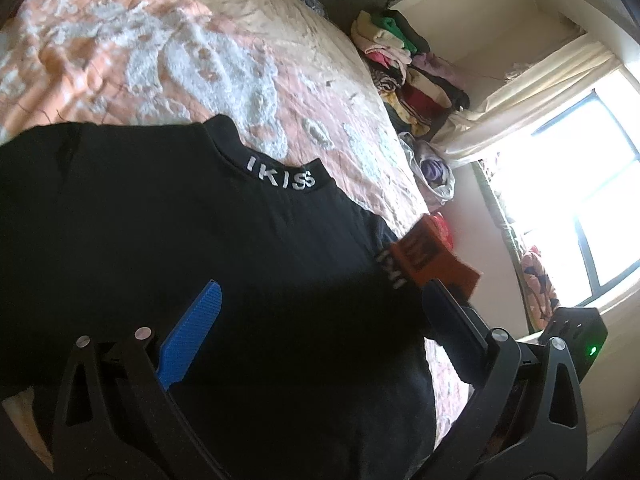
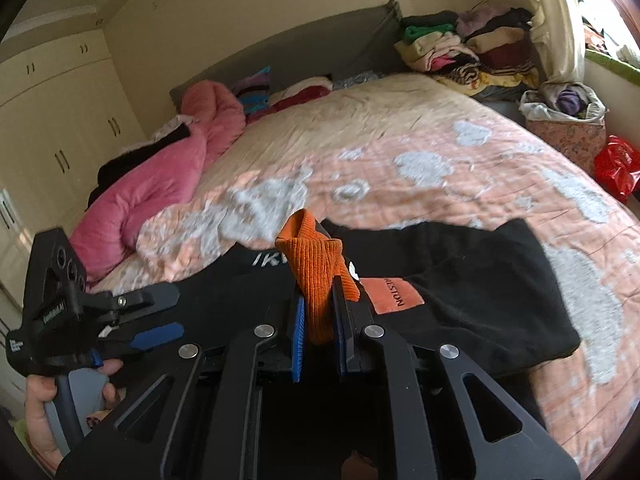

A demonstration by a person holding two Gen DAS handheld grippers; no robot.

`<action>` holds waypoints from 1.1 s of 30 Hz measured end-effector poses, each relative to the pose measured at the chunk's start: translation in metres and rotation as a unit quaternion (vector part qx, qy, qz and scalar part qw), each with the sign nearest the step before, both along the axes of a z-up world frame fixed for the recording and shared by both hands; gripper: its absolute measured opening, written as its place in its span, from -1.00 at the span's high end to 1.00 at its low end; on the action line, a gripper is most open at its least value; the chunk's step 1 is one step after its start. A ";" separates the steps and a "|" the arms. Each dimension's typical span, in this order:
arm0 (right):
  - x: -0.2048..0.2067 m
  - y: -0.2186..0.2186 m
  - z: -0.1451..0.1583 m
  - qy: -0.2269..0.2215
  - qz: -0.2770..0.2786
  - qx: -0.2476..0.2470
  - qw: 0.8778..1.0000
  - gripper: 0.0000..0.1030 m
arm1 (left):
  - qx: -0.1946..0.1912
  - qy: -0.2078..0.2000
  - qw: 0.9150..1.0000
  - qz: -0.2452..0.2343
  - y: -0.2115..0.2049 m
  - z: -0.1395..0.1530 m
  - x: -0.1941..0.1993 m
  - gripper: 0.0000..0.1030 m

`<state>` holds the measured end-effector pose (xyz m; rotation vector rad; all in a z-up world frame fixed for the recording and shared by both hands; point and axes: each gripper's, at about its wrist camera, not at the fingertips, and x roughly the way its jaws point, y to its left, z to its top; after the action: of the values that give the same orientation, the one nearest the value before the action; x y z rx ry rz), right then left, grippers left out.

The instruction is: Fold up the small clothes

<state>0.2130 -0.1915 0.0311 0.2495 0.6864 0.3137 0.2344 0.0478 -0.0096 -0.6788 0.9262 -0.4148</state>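
Observation:
A black knit top [image 1: 208, 248] with white letters on its collar [image 1: 280, 176] lies on the bed. My left gripper [image 1: 320, 300] is open, its fingers spread wide just above the top's body. My right gripper [image 2: 320, 304] is shut on the top's orange ribbed cuff [image 2: 316, 276] and holds it up over the black cloth [image 2: 480, 300]. An orange patch [image 2: 396, 294] with black letters shows beside it. The cuff also shows in the left wrist view [image 1: 436, 264]. My left gripper also shows at the left of the right wrist view [image 2: 160, 316].
The bed has a peach quilt [image 2: 400, 152] with grey patches. A pink duvet [image 2: 160, 184] lies at its far left. Folded clothes [image 2: 472, 56] are stacked at the far right corner. A lined box [image 2: 568, 128] and a red bag [image 2: 616, 168] stand beside the bed.

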 end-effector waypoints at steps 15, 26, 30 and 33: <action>-0.025 0.011 -0.034 0.060 0.036 0.017 0.997 0.45 | -0.023 0.030 0.999 -0.026 -0.022 -0.024 0.006 -0.82; -0.056 -0.013 -0.029 0.046 0.037 0.008 0.998 0.23 | -0.031 0.038 0.997 -0.060 -0.052 -0.041 0.007 -0.51; -0.062 -0.024 -0.031 0.053 0.026 0.017 0.998 0.22 | -0.026 0.041 0.997 -0.059 -0.055 -0.047 0.009 -0.34; -0.062 -0.035 -0.030 0.054 0.012 0.022 0.998 0.22 | -0.017 0.042 0.998 -0.053 -0.058 -0.048 0.009 -0.25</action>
<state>0.1507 -0.2265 0.0014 0.3026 0.7904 0.3404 0.2434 -0.0097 -0.0580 -0.6850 1.0392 -0.5002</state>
